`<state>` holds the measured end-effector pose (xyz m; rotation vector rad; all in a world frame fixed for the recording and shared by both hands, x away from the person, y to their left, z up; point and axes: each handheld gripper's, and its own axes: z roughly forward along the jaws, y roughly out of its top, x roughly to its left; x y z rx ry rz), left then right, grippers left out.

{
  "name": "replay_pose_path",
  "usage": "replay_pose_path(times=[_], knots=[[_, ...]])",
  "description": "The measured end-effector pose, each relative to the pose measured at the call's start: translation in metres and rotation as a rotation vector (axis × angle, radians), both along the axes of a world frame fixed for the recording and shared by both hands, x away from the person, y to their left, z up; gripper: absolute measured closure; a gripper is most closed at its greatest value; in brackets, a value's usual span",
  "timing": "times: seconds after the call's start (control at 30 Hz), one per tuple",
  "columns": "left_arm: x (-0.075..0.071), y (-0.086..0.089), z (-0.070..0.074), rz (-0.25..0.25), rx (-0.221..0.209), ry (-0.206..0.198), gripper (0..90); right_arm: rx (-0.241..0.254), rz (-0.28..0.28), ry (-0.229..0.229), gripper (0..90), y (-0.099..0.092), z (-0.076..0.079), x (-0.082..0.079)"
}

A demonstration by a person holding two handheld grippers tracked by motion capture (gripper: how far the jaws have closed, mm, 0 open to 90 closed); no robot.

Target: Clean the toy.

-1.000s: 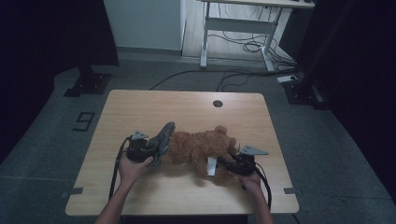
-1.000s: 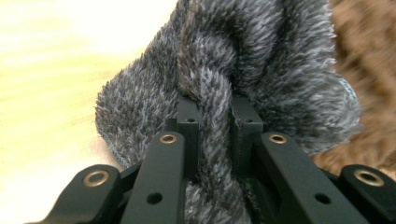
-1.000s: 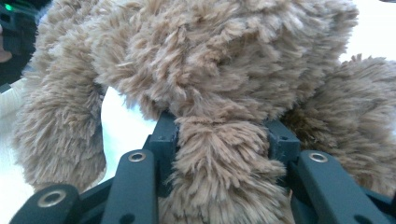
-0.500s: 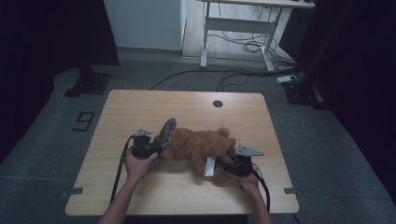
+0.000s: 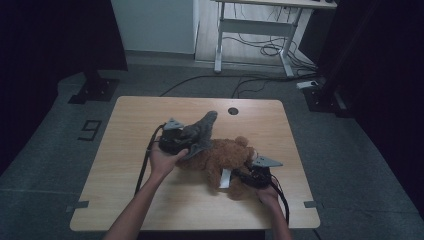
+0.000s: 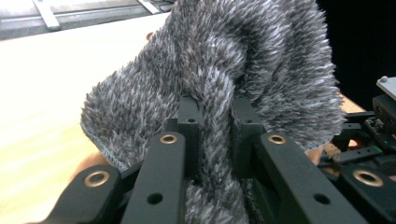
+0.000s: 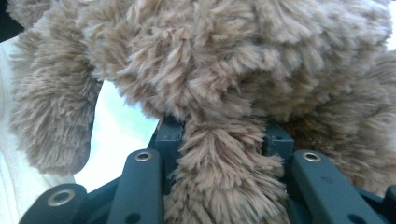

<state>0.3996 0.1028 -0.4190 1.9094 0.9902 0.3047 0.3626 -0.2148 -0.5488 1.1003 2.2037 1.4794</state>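
Observation:
A brown teddy bear [image 5: 222,156] lies on its side at the middle of the wooden table [image 5: 130,120]. A grey fuzzy cloth [image 5: 201,131] is raised over the bear's left end, with my left gripper [image 5: 189,139] shut on it. In the left gripper view the jaws [image 6: 215,105] pinch a fold of the grey fur [image 6: 243,56]. My right gripper [image 5: 239,180] sits at the bear's near right side. Its jaws [image 7: 225,135] have just been closing and now clamp a brown furry limb [image 7: 224,186]. A white tag [image 5: 226,178] hangs from the bear.
A round hole [image 5: 233,110] sits in the far part of the tabletop. Bare wood spreads along the left side and the near edge. A white desk frame [image 5: 250,35] and loose cables [image 5: 265,50] stand on the floor beyond the table.
My left gripper has risen and moved right and farther away with the grey cloth, which now stands higher over the bear. The right gripper has stayed put on the bear.

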Motion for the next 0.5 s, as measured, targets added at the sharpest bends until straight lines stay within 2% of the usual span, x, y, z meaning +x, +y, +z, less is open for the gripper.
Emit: replay_pose_path(times=[0.07, 0.17, 0.2, 0.27, 0.33, 0.5], knots=[[0.005, -0.016, 0.001, -0.014, 0.036, 0.003, 77.4, 0.002, 0.001, 0.003, 60.7, 0.0, 0.0, 0.0], [0.012, -0.033, -0.01, -0.039, 0.076, 0.045, 77.2, 0.004, 0.004, 0.004, 60.5, -0.001, 0.0, 0.0], [0.014, -0.037, -0.02, -0.038, 0.128, 0.053, 77.0, 0.007, 0.007, 0.009, 60.1, -0.002, 0.0, 0.0], [0.014, -0.035, -0.023, -0.035, 0.123, 0.051, 77.1, 0.007, 0.008, 0.008, 60.0, -0.002, 0.0, 0.0], [0.012, -0.021, -0.027, -0.035, 0.068, 0.074, 77.4, 0.011, 0.014, 0.006, 59.6, -0.003, 0.0, 0.001], [0.001, -0.009, -0.03, -0.042, 0.057, 0.068, 77.6, 0.007, 0.032, 0.008, 59.4, -0.002, 0.0, 0.0]])
